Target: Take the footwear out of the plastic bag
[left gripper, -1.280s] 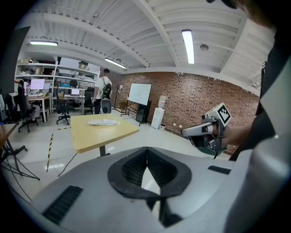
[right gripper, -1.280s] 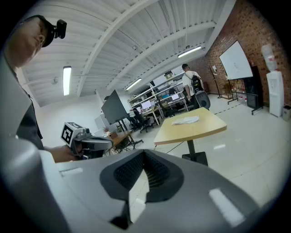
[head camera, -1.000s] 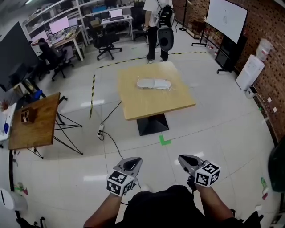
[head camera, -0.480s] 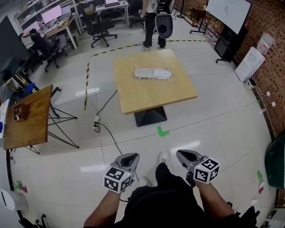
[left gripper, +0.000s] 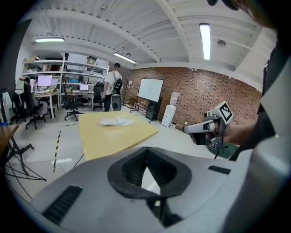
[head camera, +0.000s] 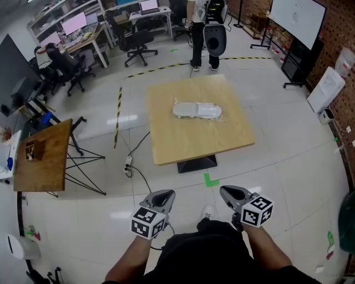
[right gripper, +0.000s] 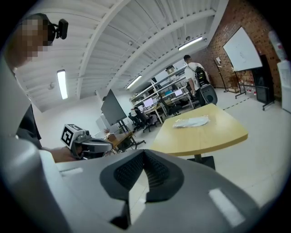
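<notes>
Pointing forward: left gripper (head camera: pixel 166 193), right gripper (head camera: pixel 224 192).

place: open lab-office | ahead-left of left gripper (head camera: pixel 162 196): lit computer monitors (head camera: pixel 74 25) on desks, black wheeled office chairs (head camera: pixel 135 40) | ahead-right of right gripper (head camera: pixel 231 194): white whiteboard on black stand (head camera: pixel 297 16), red brick wall (head camera: pixel 336 30)
</notes>
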The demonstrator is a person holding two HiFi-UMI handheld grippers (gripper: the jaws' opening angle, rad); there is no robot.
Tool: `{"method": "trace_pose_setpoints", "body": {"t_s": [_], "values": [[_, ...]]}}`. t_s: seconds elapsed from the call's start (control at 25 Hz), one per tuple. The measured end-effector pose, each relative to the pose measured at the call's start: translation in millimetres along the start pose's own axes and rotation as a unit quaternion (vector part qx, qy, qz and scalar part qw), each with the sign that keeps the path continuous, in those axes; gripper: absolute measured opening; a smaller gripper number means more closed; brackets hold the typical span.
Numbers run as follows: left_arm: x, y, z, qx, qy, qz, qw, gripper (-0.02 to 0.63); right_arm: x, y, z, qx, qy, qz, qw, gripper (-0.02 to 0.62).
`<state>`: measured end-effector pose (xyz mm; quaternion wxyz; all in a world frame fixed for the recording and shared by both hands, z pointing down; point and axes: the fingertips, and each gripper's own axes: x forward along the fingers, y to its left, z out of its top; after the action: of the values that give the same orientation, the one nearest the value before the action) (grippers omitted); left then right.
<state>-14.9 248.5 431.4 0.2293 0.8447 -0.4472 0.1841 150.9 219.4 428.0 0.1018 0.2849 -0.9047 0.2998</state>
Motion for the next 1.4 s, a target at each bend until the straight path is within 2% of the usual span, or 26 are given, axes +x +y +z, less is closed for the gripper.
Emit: {"method": "trace_pose_setpoints", "body": {"t_s": [0.28, 0.52, 0.76, 0.8, 0.88, 1.08, 1.16, 1.4], "values": [[64.3, 17.8, 65.9, 0.029, -0.013, 0.026, 0.9991, 0.008, 17.5, -62.4, 40.0, -0.011, 0.012, 0.03, 0.999, 0.002], [96.0, 36.2, 79.1, 0.041, 0.006, 0.038, 0.9984, 0.008, 31.9, -101.0, 54.7, -0.003, 0.011, 0.028, 1.0, 0.002], [110.8, 85.8, 97.2, 0.048, 0.008, 0.057, 0.9972, 0.009, 57.6, -116.8, 66.0, 0.002, 0.018, 0.019, 1.0, 0.002], [114.5, 97.3, 101.4, 0.049, 0.005, 0.057, 0.9972, 0.012, 63.5, -119.0, 69.2, 0.001, 0.02, 0.016, 1.0, 0.002], [125.5, 120.7, 110.1, 0.045, -0.005, 0.051, 0.9977, 0.072, 74.6, -124.6, 76.5, 0.0, 0.021, 0.004, 1.0, 0.002], [171.6, 185.0, 136.4, 0.058, -0.014, 0.034, 0.9976, 0.081, 100.2, -143.4, 92.9, 0.011, 0.023, -0.043, 0.999, 0.002], [195.9, 213.8, 146.5, 0.063, -0.005, 0.026, 0.9977, 0.104, 116.1, -149.9, 101.1, 0.014, 0.027, -0.06, 0.998, 0.002], [275.4, 279.7, 152.0, 0.068, 0.044, -0.003, 0.9967, 0.112, 153.8, -164.7, 127.4, 0.029, 0.018, -0.107, 0.994, 0.002]]}}
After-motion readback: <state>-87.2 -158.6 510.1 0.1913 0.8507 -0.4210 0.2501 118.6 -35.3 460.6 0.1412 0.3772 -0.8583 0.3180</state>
